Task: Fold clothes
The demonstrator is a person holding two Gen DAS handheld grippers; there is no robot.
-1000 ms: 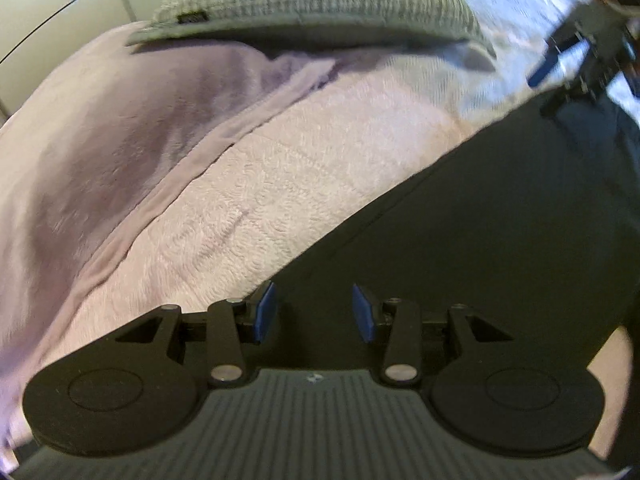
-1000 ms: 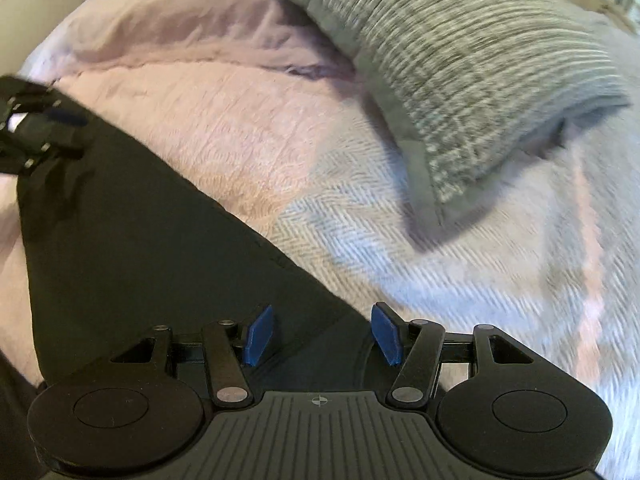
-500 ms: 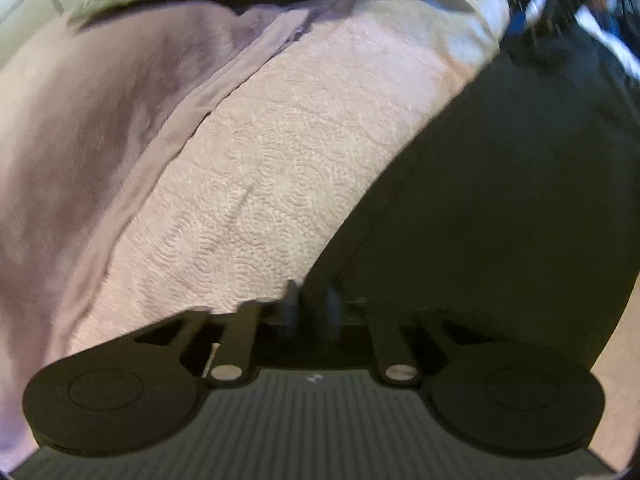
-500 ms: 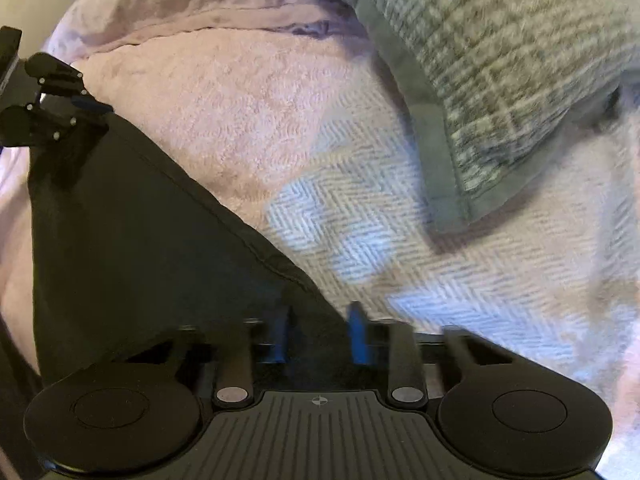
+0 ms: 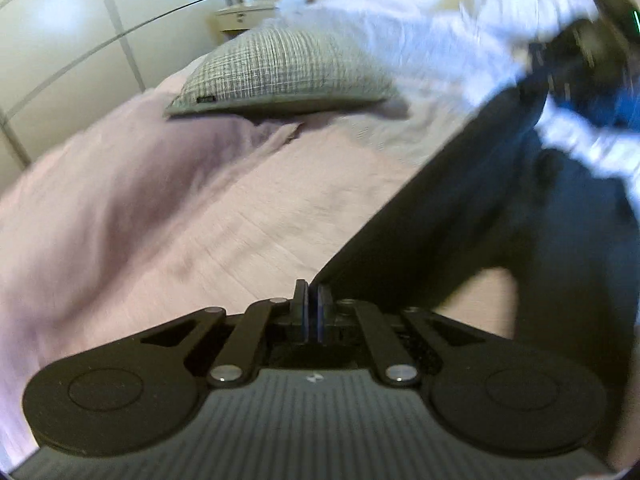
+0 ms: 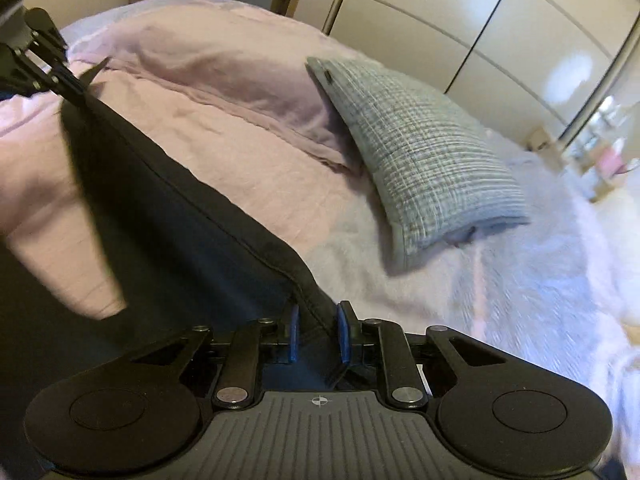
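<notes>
The left gripper has its jaws pinched together on a corner of the dark garment. The right gripper clamps a thicker seam. The cloth hangs stretched between them above the pink bed, its lower part cut off. Beyond lies a grey pillow, the far room blurred.

The bed lies open between the garment and the pillow: a broad stretch of pink cover with nothing on it. The pillow is the one obstacle on the bed, lying at the far side, well apart from the garment's taut edge. The garment hangs stretched between the left gripper and right gripper, barring the way across that line. A wardrobe stands beyond the bed.
</notes>
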